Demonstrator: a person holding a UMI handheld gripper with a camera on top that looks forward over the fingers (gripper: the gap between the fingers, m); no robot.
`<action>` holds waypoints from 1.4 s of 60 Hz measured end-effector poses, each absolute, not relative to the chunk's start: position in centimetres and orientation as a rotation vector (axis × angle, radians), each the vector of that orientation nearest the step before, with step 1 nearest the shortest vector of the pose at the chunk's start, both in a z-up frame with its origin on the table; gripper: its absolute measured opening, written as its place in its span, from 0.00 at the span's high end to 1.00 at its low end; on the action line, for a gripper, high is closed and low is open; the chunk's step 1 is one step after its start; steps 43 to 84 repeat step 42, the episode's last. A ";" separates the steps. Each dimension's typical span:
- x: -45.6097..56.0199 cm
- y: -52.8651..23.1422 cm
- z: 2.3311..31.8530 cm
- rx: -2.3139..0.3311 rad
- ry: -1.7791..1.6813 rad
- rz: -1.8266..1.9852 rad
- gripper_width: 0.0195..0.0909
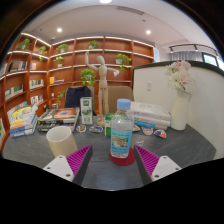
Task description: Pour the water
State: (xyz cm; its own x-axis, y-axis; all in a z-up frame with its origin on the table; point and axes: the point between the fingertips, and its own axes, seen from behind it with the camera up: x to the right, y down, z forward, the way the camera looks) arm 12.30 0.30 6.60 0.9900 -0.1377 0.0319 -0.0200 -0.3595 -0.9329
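Note:
A clear plastic water bottle (121, 133) with a blue cap, a printed label and a red base stands upright on the grey table (190, 145). It is just ahead of my gripper (113, 160), roughly centred between the two fingers. The magenta pads (80, 160) stand wide apart, well clear of the bottle on both sides. The gripper is open and holds nothing. A pale yellow cup (61, 141) lies tilted on the table to the left of the bottle, close to the left finger.
Beyond the bottle are a wooden mannequin figure (100, 85), a small green box (87, 110), books (25, 120) at the left, and a white vase of flowers (179, 100) at the right. Bookshelves (60, 65) line the back wall. A white partition (200, 95) stands right.

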 end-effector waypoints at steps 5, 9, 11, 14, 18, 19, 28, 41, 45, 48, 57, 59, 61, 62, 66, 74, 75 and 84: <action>11.8 -3.1 7.9 -1.932 0.100 -0.121 0.10; 11.4 -5.3 9.3 -1.918 0.115 -0.088 0.10; 11.2 -6.4 10.2 -1.905 0.113 -0.074 0.10; 10.9 -7.8 11.3 -1.881 0.116 -0.058 0.10; 11.1 -9.1 12.7 -1.848 0.129 -0.056 0.11; 11.1 -9.4 13.0 -1.842 0.125 -0.059 0.11; 11.0 -11.7 14.1 -1.837 0.080 -0.102 0.12; 11.0 -13.6 15.2 -1.828 0.065 -0.142 0.10; 11.1 -13.5 15.2 -1.827 0.064 -0.142 0.10; 11.1 -13.5 15.2 -1.827 0.064 -0.142 0.10; 11.1 -13.5 15.2 -1.827 0.064 -0.142 0.10; 11.1 -13.5 15.2 -1.827 0.064 -0.142 0.10; 11.1 -13.5 15.2 -1.827 0.064 -0.142 0.10; 11.1 -13.5 15.2 -1.827 0.064 -0.142 0.10; 11.1 -13.5 15.2 -1.827 0.064 -0.142 0.10; 11.1 -13.5 15.2 -1.827 0.064 -0.142 0.10; 11.1 -13.5 15.2 -1.827 0.064 -0.142 0.10; 11.1 -13.5 15.2 -1.827 0.064 -0.142 0.10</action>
